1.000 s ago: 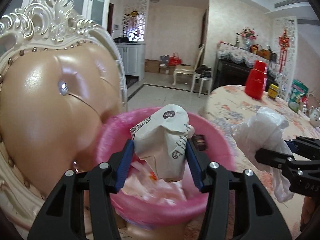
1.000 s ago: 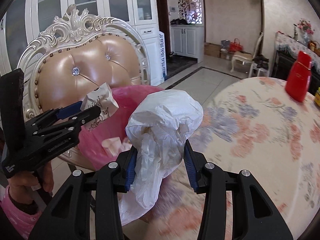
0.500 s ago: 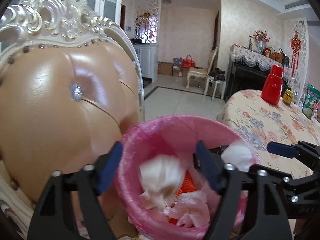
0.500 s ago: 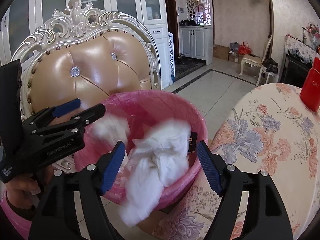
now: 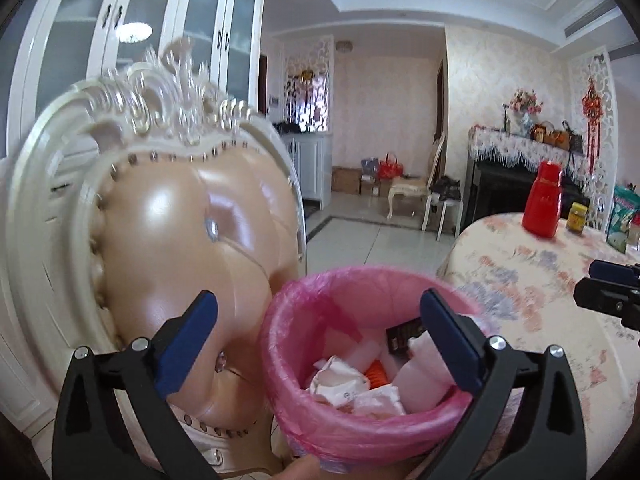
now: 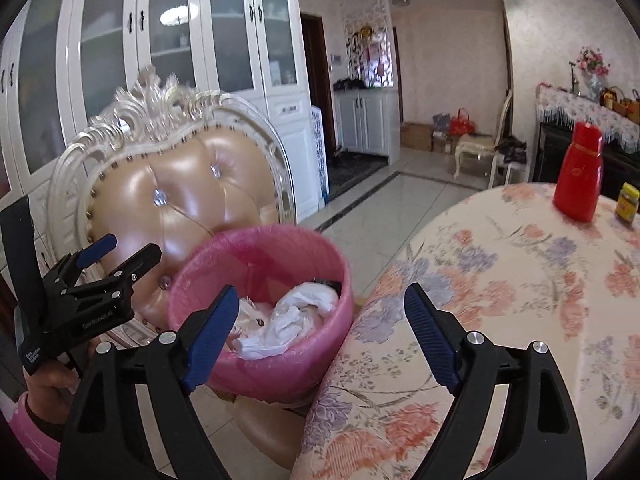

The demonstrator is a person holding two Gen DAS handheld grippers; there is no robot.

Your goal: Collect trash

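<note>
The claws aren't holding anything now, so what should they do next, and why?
Probably swing both claws back toward the table to look for more trash. The left claw and right claw are opening with nothing between them, and the paper and white bag already lie in the pink bin.

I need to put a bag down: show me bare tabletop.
Free: the floral table between the right gripper and the red bottle. Crowded: the pink bin, full of trash, and the far edge by the yellow jar.
</note>
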